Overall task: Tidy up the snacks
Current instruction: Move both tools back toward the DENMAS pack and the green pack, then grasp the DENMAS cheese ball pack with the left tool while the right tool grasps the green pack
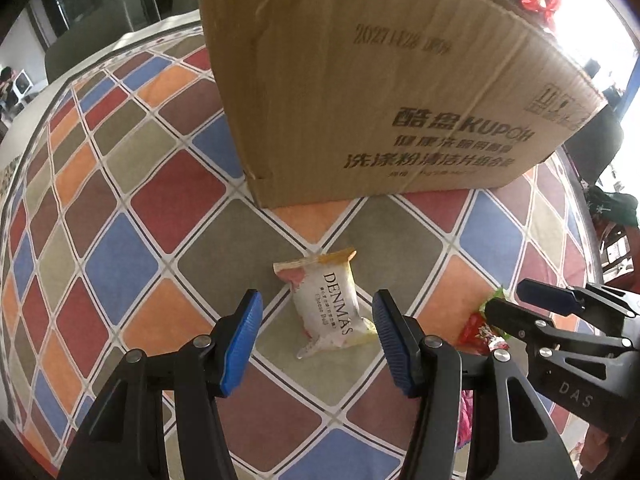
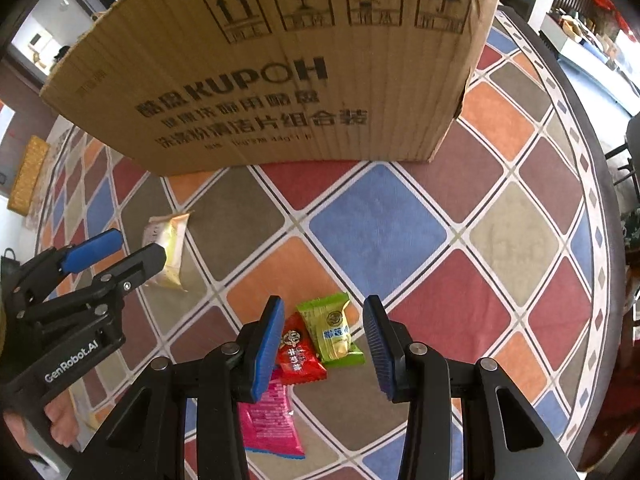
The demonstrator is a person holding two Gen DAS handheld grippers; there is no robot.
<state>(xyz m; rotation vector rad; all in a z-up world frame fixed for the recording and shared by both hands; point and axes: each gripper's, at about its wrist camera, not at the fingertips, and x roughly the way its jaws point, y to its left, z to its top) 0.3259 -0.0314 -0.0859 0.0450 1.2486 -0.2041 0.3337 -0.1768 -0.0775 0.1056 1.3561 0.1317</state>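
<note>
A white DENMAS snack packet (image 1: 330,306) lies on the checked tablecloth, between and just beyond my open left gripper (image 1: 318,316). It also shows in the right wrist view (image 2: 168,248). My open right gripper (image 2: 324,322) hovers over a green packet (image 2: 330,328) and a red packet (image 2: 298,356), with a pink packet (image 2: 270,420) below them. The right gripper shows in the left wrist view (image 1: 516,304), and the left gripper in the right wrist view (image 2: 120,250). A brown cardboard box (image 1: 384,80) stands behind the snacks.
The round table's checked cloth (image 1: 120,184) spreads left and front of the box (image 2: 280,60). The table edge (image 2: 592,152) curves at the right. A yellow packet (image 2: 28,172) lies far left. Chairs and furniture stand beyond the table.
</note>
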